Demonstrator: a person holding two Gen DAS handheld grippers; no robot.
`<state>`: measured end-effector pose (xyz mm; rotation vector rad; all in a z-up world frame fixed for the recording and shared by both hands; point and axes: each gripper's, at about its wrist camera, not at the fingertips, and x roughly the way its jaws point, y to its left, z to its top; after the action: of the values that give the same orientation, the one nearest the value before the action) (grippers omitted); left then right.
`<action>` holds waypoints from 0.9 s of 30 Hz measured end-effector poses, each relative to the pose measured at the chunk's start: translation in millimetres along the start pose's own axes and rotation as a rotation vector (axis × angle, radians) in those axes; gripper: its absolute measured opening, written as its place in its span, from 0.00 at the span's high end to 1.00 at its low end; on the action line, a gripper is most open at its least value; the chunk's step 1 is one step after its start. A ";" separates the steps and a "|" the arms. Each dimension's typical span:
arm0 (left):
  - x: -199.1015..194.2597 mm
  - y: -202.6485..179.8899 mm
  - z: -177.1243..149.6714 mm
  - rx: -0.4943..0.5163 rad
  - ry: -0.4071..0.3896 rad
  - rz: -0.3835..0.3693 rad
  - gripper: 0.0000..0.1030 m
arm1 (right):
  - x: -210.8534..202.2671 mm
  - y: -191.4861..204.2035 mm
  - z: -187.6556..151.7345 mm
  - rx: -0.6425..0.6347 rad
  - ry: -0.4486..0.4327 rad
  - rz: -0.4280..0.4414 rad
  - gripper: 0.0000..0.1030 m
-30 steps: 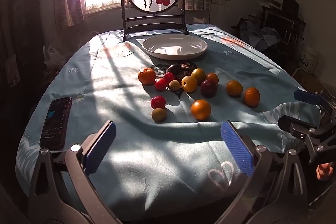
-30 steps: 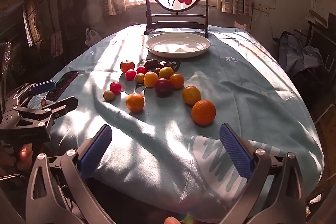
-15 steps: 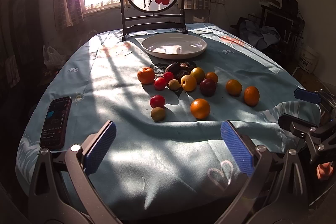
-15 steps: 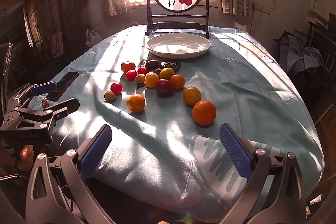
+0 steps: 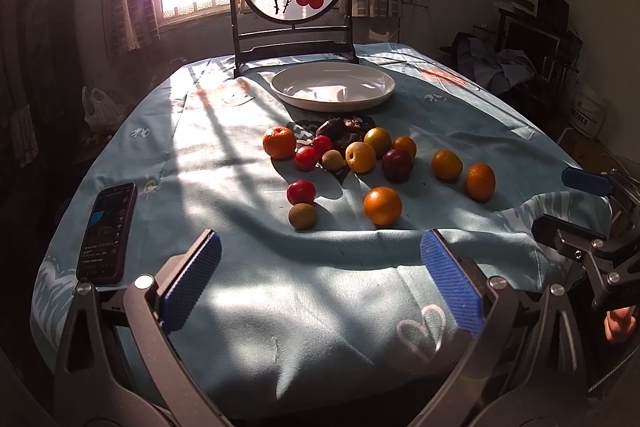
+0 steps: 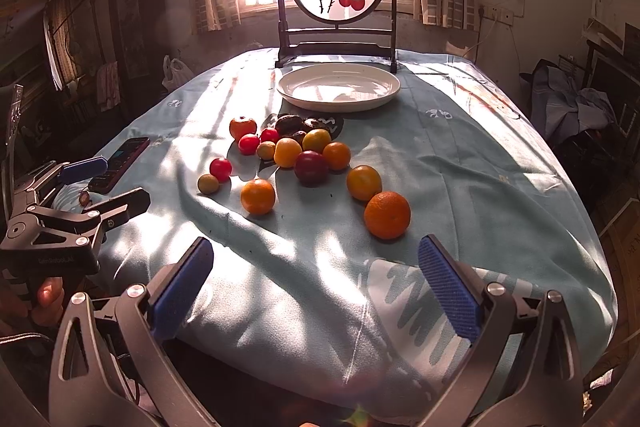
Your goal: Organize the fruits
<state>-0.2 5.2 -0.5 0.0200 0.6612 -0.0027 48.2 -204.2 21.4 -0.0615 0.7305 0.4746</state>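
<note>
Both my tools, left [image 5: 320,279] and right [image 6: 316,279], gape wide and hold nothing at the bench [image 5: 280,307] edge. The fruits [image 5: 360,163] lie scattered mid-bench, near the plate [image 5: 333,86].

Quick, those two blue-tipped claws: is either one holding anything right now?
Left gripper: open, holding nothing.
Right gripper: open, holding nothing.

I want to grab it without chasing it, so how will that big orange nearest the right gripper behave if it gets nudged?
The orange looks round and sits free on the tablecloth, so a nudge would probably roll it. The cloth is rumpled there, which may slow it. Its skin looks firm and dimpled, so the open right gripper should likely hold it without slipping.
</note>
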 end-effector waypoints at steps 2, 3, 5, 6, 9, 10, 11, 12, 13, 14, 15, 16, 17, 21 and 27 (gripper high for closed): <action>0.0 0.1 -0.1 0.000 0.000 0.000 0.02 | 0.0 -0.6 -0.8 0.001 0.000 0.001 0.01; 0.0 0.3 -0.1 0.000 0.001 0.000 0.02 | -0.1 -0.6 -0.8 0.001 0.000 0.001 0.01; -0.1 0.3 -0.6 0.000 0.000 -0.001 0.02 | -0.3 -0.1 -0.1 0.000 -0.001 -0.001 0.01; -0.2 0.4 -0.7 0.001 -0.001 -0.001 0.02 | -0.3 -0.5 -0.6 0.001 0.000 0.000 0.01; -0.1 0.2 -0.2 0.001 0.001 0.001 0.02 | -0.6 -0.4 -0.4 0.000 -0.001 0.000 0.01; -0.1 0.3 -0.2 0.001 0.001 0.001 0.02 | -0.7 -0.2 0.0 0.001 -0.001 0.001 0.01; -0.2 0.2 -0.3 0.000 0.000 0.000 0.02 | -0.9 0.0 0.3 0.001 -0.001 0.002 0.01; -0.2 0.1 -0.3 0.000 0.001 -0.001 0.02 | -0.8 -0.3 -0.3 0.000 -0.001 0.001 0.01; -0.2 0.1 -0.3 0.000 0.001 0.000 0.02 | -1.1 -0.3 -0.1 0.000 -0.001 0.001 0.01; -0.1 0.1 -0.2 0.000 0.001 0.002 0.02 | -1.3 -0.5 0.0 0.000 -0.001 0.001 0.01; -0.1 0.2 -0.2 0.000 0.001 0.002 0.02 | -1.4 -1.0 -0.4 0.001 -0.001 0.001 0.01; -0.3 0.2 -0.5 0.000 0.001 0.002 0.02 | -1.8 -1.1 -0.4 0.002 -0.001 0.000 0.01; -0.3 0.5 -0.6 -0.001 0.001 0.002 0.02 | -2.0 -1.2 -0.1 0.002 -0.001 0.000 0.01; -0.2 0.1 -0.7 0.002 0.003 0.002 0.02 | -0.2 -0.9 -0.5 0.001 -0.001 0.000 0.01; 0.2 0.3 -1.5 0.001 0.005 0.003 0.02 | 1.3 -0.5 -0.3 0.001 -0.002 0.000 0.01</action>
<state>-0.9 5.5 -1.8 0.0219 0.6663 0.0000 49.1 -204.2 20.3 -0.0598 0.7287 0.4746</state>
